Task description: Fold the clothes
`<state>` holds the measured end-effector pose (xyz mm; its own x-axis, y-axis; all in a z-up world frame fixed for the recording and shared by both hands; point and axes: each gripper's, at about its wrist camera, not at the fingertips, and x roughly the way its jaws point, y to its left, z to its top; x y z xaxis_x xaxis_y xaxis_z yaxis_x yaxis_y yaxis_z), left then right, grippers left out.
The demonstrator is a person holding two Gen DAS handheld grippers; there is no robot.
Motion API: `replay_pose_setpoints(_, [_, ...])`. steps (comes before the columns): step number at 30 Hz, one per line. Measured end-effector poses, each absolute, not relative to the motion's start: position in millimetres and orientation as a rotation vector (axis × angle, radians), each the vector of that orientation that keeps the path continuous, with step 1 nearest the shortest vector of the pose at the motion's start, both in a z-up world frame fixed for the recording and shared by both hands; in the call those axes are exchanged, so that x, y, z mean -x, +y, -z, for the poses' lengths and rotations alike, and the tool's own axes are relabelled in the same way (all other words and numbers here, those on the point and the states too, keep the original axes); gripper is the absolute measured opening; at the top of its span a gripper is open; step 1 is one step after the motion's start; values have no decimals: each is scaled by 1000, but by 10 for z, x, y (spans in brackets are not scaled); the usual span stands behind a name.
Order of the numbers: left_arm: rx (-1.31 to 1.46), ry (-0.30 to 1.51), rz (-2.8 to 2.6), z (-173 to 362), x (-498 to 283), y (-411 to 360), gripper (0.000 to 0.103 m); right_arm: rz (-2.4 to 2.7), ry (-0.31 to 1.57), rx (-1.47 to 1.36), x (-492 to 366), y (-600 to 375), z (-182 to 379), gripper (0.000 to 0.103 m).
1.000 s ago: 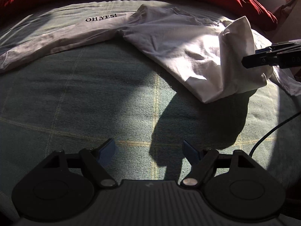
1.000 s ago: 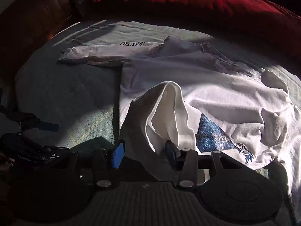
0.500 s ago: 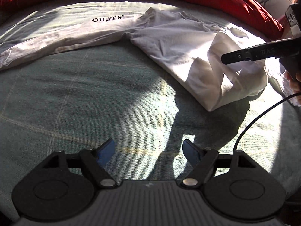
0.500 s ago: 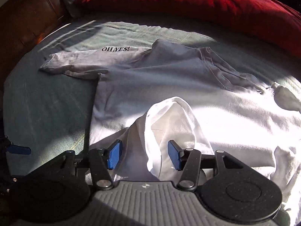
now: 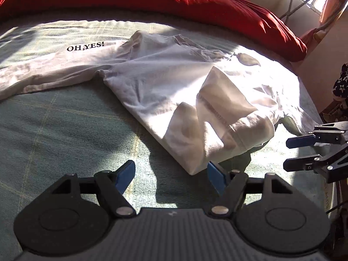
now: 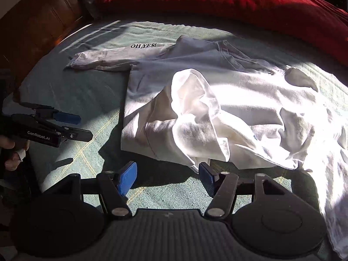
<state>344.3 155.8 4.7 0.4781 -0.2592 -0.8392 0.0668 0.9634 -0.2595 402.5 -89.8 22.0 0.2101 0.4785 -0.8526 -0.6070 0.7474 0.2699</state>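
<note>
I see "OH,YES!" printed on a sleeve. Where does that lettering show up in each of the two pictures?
Left wrist view: the lettering sits upper left, on the sleeve stretched toward the left edge.
Right wrist view: the lettering sits upper middle, left of centre, on the same sleeve.
Shared landmark: the red duvet runs along the top, just beyond the lettering, in both.

A white long-sleeved shirt (image 6: 250,108) lies rumpled on the bed, hem corner flopped back over its body, one sleeve (image 5: 43,74) printed "OH,YES!" stretched sideways.
</note>
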Motion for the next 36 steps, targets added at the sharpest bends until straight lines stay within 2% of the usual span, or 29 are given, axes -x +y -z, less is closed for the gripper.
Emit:
replay_pose_setpoints(7, [161, 1026, 335, -110, -3663, 893, 70, -770, 1092, 169, -3830, -1111, -39, 67])
replay_pose_setpoints(15, [211, 1067, 283, -41, -3695, 829, 70, -907, 952, 282, -4002, -966, 191, 67])
replay_pose_setpoints(20, [200, 1081, 246, -20, -3641, 893, 70, -992, 854, 402, -3944, -793, 122, 67])
replay_pose_setpoints(26, [230, 1070, 207, -18, -3553, 1074, 70, -1049, 901, 472, -4009, -617, 212, 70])
replay_pose_setpoints(30, [244, 1058, 182, -42, -3457, 1255, 70, -1077, 995, 426, -4078, -543, 243, 85])
replay_pose_setpoints(36, [265, 1052, 117, -56, -3285, 1601, 70, -1120, 1132, 346, -4161, -421, 279, 87])
